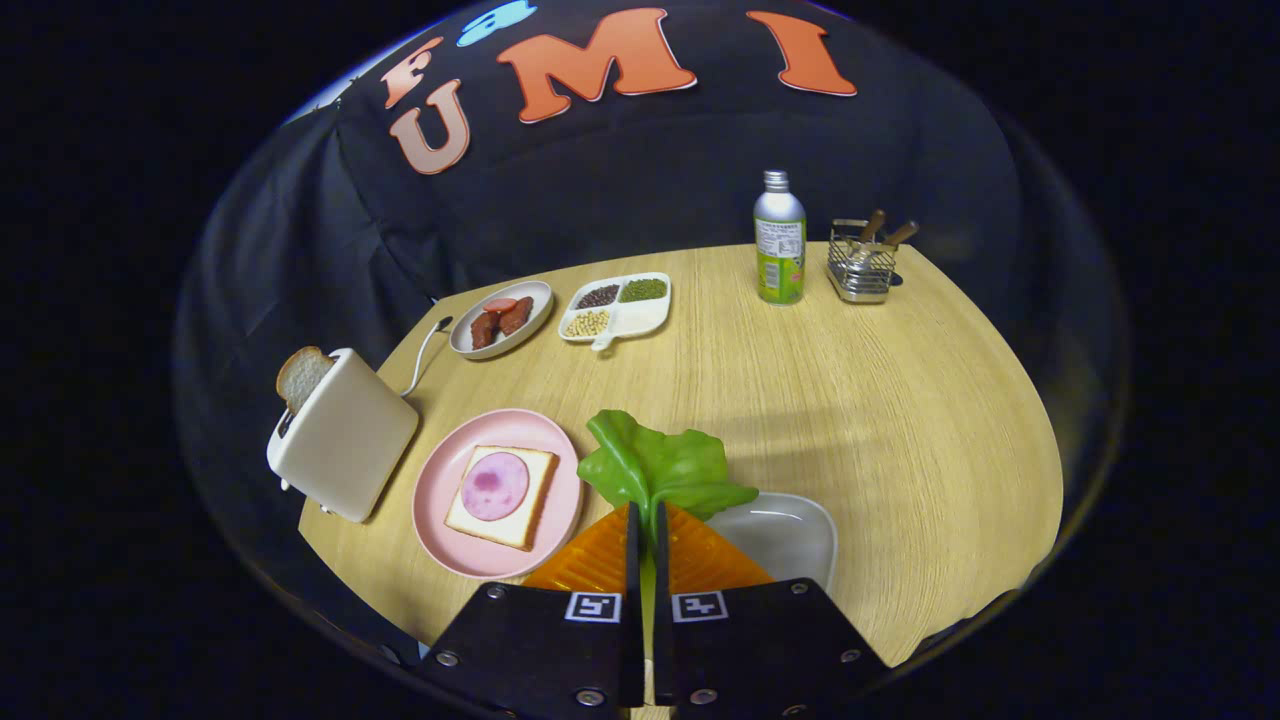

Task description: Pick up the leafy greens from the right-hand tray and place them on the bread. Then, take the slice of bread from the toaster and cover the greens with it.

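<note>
Between closed jaws, seemingly lifted: greens [655, 468]

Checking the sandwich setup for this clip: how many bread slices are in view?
2. One bread slice lies on the pink plate under a ham round; the other stands in the toaster left of it.

lettuce [655, 465] stem hidden between tool [645, 520] fingers, tray [790, 535] partly covered
</note>
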A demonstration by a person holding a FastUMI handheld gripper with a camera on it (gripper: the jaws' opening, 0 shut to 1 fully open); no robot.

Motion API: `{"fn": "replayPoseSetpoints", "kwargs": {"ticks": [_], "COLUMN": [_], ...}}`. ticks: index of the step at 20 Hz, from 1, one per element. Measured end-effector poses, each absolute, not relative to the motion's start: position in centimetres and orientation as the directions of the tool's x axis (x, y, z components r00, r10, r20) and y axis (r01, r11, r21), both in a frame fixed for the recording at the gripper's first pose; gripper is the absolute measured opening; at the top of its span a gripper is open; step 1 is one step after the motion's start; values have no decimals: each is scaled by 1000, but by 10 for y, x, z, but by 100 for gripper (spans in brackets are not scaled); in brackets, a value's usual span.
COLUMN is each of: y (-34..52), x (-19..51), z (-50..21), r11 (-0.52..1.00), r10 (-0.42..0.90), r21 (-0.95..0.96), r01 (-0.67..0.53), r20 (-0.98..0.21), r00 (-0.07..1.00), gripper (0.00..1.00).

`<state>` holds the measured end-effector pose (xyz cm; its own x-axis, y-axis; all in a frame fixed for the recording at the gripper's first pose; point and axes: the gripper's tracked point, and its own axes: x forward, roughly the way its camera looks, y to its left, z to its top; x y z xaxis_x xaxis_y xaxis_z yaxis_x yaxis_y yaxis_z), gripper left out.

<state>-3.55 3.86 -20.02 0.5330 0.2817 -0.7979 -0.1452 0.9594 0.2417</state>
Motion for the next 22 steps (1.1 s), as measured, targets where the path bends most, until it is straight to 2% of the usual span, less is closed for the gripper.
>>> {"fn": "replayPoseSetpoints", "kwargs": {"ticks": [6, 22], "y": [102, 203], "x": [-28, -40], "z": [-195, -231], "r11": [923, 857], "r10": [382, 490], "r21": [292, 365], "r01": [-251, -363], "r20": [-773, -793], "r00": [507, 362], "gripper": [4, 4]}}
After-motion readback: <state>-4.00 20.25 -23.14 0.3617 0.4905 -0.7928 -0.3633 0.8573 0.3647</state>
